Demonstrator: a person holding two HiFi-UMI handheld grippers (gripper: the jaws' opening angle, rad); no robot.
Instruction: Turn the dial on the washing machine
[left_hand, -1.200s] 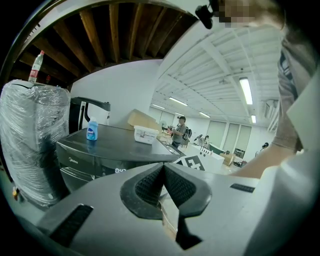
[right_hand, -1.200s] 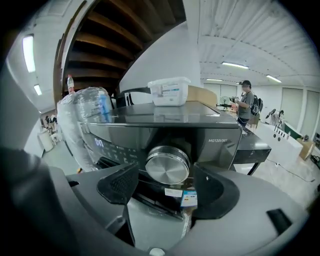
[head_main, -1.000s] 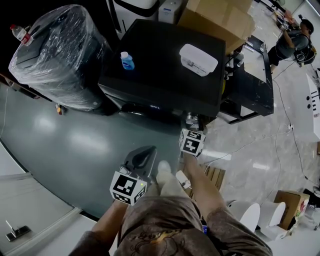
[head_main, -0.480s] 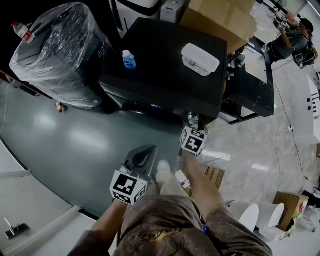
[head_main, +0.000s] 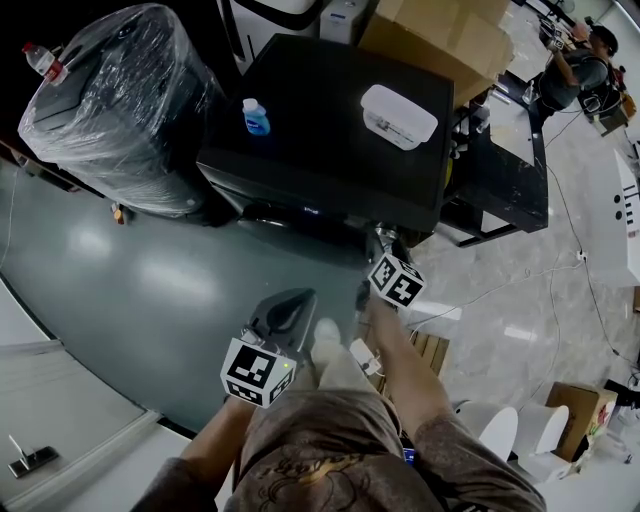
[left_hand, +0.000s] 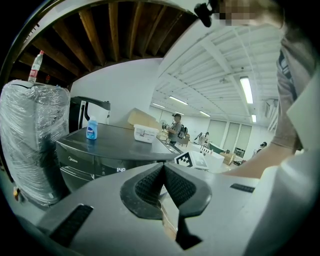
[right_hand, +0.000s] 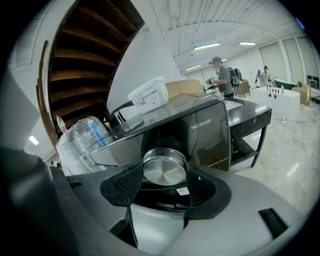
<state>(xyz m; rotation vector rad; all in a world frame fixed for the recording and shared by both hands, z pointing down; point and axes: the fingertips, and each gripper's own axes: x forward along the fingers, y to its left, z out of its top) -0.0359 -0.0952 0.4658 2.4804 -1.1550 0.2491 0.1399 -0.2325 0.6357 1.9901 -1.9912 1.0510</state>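
**Control:** Site and surface?

**Operator:** A glossy grey floor in an open hall. In the head view the dark washing machine stands at my 12 o'clock. A plastic-wrapped bundle is beside it at 10 o'clock. On the machine's top I note a blue bottle toward 11 o'clock and a white lidded box toward 1 o'clock.

**Control:** The dial?

**Operator:** The metal dial sits on the front panel near the machine's right end, at my 1 o'clock. My right gripper is on it. Its jaws have just been closing with the dial between them, and the pads press its rim at 9 and 3 o'clock.

**Control:** Other hand?

**Operator:** My left gripper hangs at 7 o'clock of the right one, well apart from the machine. Its jaws are together with nothing between them.
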